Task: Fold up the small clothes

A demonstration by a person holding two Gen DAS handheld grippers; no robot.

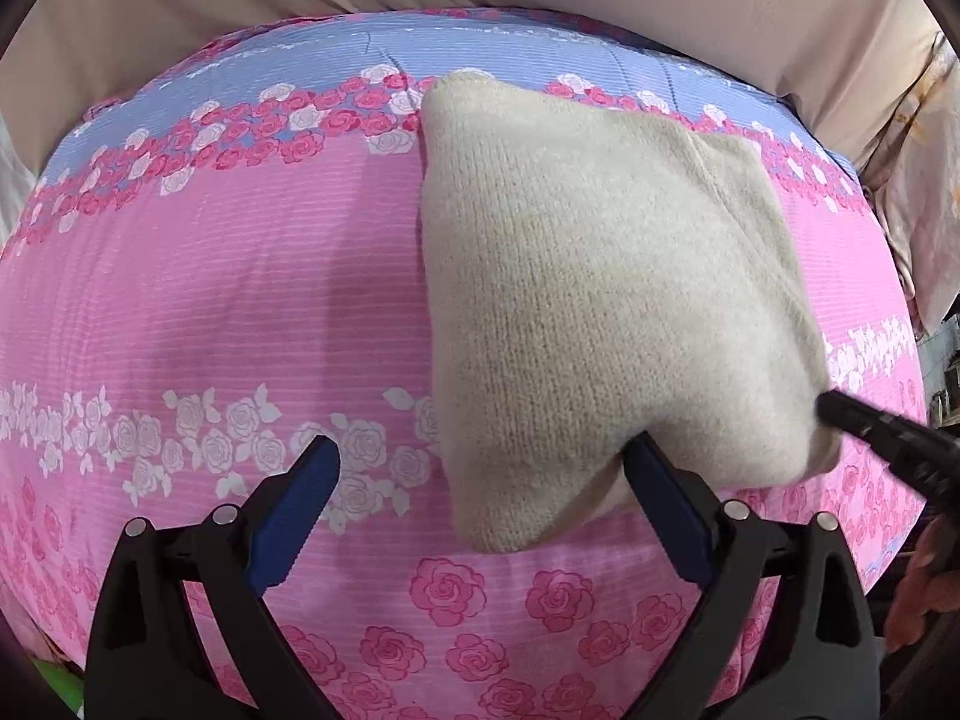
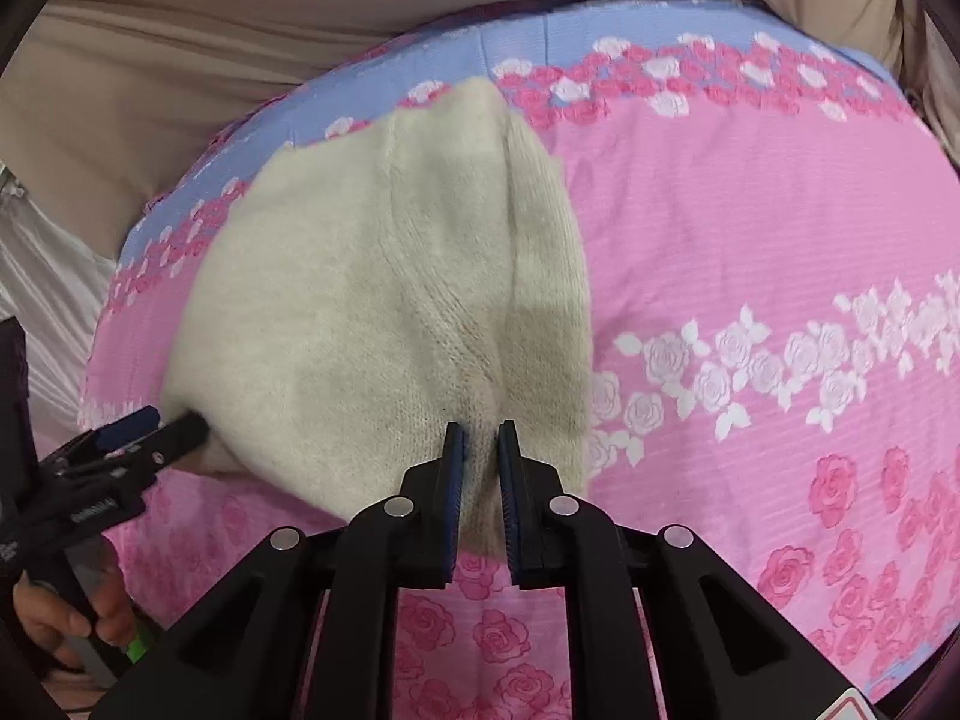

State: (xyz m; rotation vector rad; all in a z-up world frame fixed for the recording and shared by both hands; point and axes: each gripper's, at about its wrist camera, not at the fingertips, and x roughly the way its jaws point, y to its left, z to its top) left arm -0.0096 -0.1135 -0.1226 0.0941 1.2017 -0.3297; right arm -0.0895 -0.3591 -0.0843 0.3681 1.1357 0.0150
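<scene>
Cream knit garment [image 2: 384, 300] folded on rose-print bedspread [image 2: 750, 228], right gripper [image 2: 481, 438] pinching its six-o'clock edge, left gripper [image 1: 480, 462] jaws wide at garment's near corner.

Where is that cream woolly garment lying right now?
The cream garment lies folded on the pink rose-patterned bedspread, right of centre in the left view. Its near edge sits between the right tongs, with the open left tongs at its near left corner.

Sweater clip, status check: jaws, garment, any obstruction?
Left gripper open, near edge of the sweater between its jaws. Right gripper nearly shut, pinching a ridge of knit. Sweater folded, lying on floral sheet. Nothing in the way.
</scene>
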